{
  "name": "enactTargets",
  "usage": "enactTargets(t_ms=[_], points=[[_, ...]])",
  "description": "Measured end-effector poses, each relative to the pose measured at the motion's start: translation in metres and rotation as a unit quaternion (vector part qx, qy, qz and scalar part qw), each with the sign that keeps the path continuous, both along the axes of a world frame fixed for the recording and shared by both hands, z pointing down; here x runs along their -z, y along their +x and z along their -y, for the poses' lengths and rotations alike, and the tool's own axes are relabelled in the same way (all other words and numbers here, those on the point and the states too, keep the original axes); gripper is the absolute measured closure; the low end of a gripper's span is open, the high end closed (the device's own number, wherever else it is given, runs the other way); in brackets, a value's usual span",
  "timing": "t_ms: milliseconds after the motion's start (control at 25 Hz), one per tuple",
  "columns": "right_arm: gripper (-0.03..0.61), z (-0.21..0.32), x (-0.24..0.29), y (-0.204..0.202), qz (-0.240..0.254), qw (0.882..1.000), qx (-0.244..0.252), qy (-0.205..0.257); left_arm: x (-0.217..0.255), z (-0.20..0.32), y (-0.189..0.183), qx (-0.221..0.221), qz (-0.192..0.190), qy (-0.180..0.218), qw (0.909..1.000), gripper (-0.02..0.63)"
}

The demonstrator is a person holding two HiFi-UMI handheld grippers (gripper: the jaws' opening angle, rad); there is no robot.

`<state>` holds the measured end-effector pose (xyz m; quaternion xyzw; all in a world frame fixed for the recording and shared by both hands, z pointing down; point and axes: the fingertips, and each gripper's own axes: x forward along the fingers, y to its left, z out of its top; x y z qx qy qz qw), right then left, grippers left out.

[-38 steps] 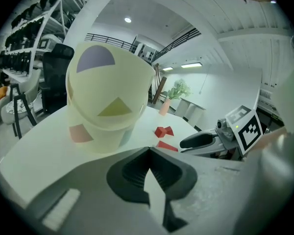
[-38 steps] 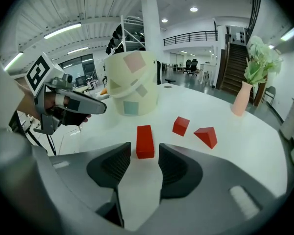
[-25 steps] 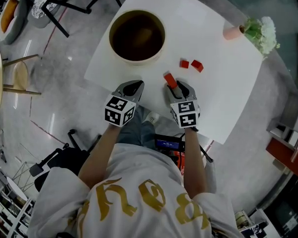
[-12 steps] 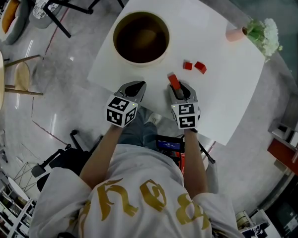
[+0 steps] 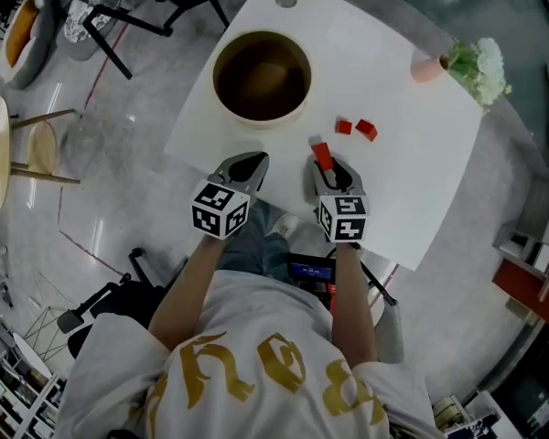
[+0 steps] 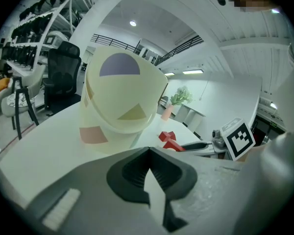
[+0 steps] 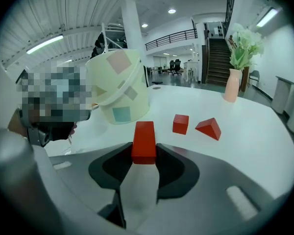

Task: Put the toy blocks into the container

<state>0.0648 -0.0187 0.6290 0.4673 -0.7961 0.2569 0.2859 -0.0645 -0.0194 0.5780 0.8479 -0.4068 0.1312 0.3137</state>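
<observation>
Right gripper fingers just closed on red block, left gripper shut empty, cube, wedge lie beyond

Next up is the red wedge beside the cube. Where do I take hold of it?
Probably from above, fingers on the red wedge's two flat triangular ends. They look parallel, while its sloped faces would likely squeeze it out; the cube close on its left leaves little room there.
</observation>
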Motion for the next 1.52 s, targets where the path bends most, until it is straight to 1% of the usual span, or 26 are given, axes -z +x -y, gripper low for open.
enactTargets(t_ms=[120, 240, 280, 440, 560, 720, 1080, 1280, 1520], points=[[0.405, 0.001, 0.012, -0.001, 0.022, 1.0, -0.007, 0.005, 0.006, 0.002, -0.002, 0.009, -0.005, 0.004, 0.9999, 0.612], [0.405, 0.001, 0.026, -0.003, 0.054, 0.998, -0.012, 0.009, 0.015, 0.004, -0.003, 0.02, -0.018, 0.013, 0.9995, 0.612], [0.405, 0.0, 0.029, -0.003, 0.056, 0.998, -0.014, 0.011, 0.017, 0.004, -0.003, 0.021, -0.018, 0.015, 0.9995, 0.612], [0.403, 0.0, 0.043, 0.0, 0.04, 0.999, -0.011, 0.026, 0.03, 0.006, 0.0, 0.02, -0.014, 0.032, 0.9992, 0.612], [0.403, 0.003, 0.061, 0.004, 0.047, 0.998, -0.013, 0.045, 0.046, 0.007, 0.0, 0.029, -0.02, 0.052, 0.998, 0.612], [0.403, 0.006, 0.087, 0.004, 0.049, 0.996, -0.009, 0.071, 0.065, 0.002, -0.003, 0.032, -0.01, 0.071, 0.9969, 0.612], [0.403, 0.006, 0.131, -0.005, 0.059, 0.992, 0.003, 0.116, 0.107, -0.004, -0.018, 0.068, -0.014, 0.118, 0.9905, 0.612], [0.403, 0.003, 0.148, -0.011, 0.07, 0.989, 0.017, 0.132, 0.128, -0.001, -0.025, 0.084, -0.022, 0.126, 0.9882, 0.612], [0.403, 0.007, 0.162, -0.021, 0.08, 0.986, 0.027, 0.144, 0.148, -0.002, -0.035, 0.099, -0.025, 0.146, 0.984, 0.612]])
